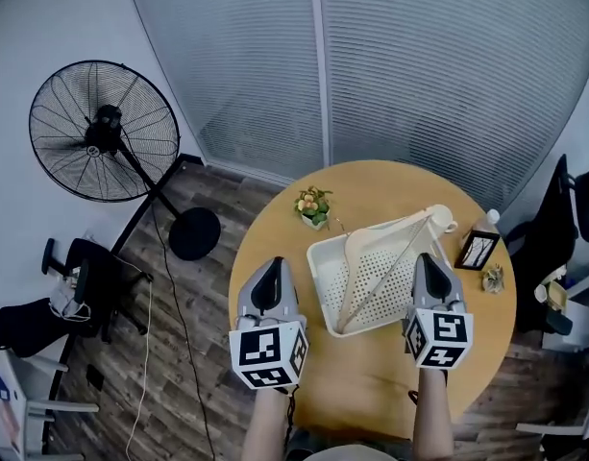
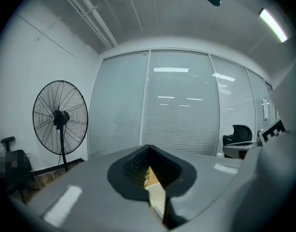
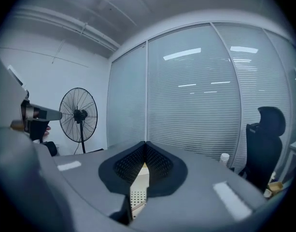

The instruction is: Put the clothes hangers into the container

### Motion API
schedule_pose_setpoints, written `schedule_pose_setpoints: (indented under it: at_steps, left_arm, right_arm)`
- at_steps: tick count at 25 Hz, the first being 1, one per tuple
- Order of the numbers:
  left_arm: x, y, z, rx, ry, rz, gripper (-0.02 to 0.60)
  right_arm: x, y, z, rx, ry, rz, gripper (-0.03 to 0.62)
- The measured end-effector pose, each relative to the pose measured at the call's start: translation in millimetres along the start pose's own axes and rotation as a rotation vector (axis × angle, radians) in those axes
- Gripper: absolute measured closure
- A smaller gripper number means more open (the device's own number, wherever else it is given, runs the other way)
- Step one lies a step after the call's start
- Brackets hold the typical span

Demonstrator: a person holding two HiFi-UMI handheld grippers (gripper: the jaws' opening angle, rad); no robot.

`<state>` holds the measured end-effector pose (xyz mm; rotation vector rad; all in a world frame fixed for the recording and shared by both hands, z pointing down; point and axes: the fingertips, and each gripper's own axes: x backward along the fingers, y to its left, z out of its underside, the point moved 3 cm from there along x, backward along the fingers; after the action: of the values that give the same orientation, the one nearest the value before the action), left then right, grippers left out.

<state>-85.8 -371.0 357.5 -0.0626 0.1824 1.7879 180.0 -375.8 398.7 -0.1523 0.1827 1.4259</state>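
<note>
- The hangers lay inside the white basket on the counter; the job looked finished.
- The left claw and the right claw hovered above, both closed and empty.

Cool light from ceiling strip, soft focus — fisheye-dark corners

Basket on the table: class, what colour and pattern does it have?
The basket is white, dotted with small holes; clearest in the head view.

Left of the closed tongs stands a fan.
</note>
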Motion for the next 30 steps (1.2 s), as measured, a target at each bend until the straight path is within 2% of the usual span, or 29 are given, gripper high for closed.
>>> schedule_pose_setpoints:
  at_steps: [10, 30]
  left_arm:
    - [23.6, -6.9, -17.9, 0.002, -0.068, -0.009, 0.581]
    - [40.4, -16.5, -27.5, -0.001, -0.099, 0.0, 0.581]
  right_arm:
    - [38.7, -12.0, -24.8, 0.01, -0.087, 0.041, 0.569]
    - [62.7, -12.4, -41.3, -0.018, -0.145, 0.033, 0.569]
